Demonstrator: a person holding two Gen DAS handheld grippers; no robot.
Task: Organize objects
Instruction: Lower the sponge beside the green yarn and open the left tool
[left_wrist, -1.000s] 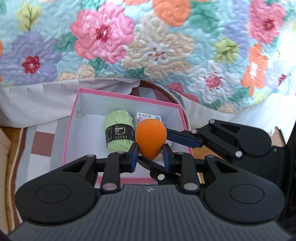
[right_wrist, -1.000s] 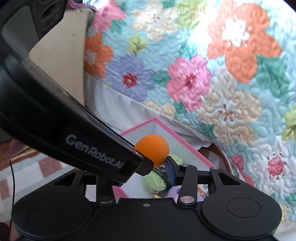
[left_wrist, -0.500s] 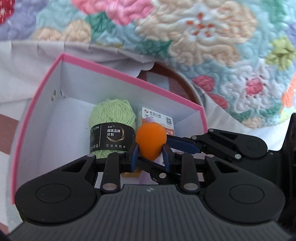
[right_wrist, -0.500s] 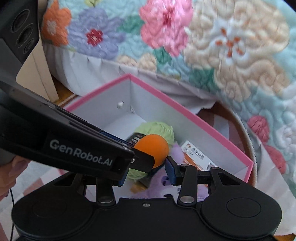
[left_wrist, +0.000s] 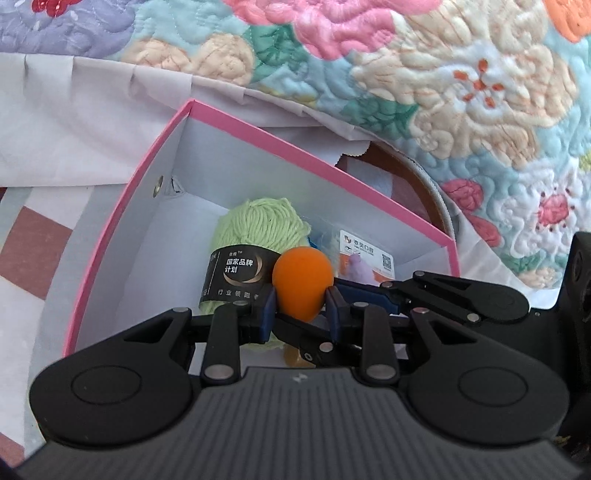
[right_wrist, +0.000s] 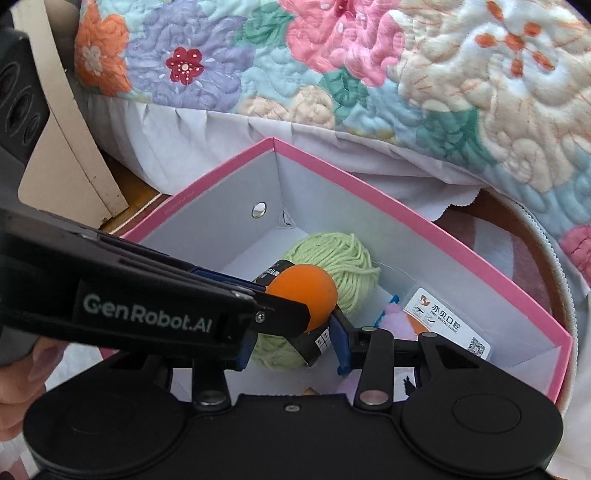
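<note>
Hanging over the pink box (left_wrist: 122, 206), your left gripper (left_wrist: 300, 314) was clamped on the orange ball (left_wrist: 302, 284), which sat straight ahead between its fingers with the box floor directly below it. Your right gripper (right_wrist: 295, 345) came in from the left one's right side; its fingers stood apart around the same ball, one just beside it, holding nothing that I could tell. Below and beyond the ball lay the green yarn skein (left_wrist: 255, 236), its long axis pointing away from you. The carded packet (right_wrist: 448, 325) further right was partly hidden, its contents unclear.
</note>
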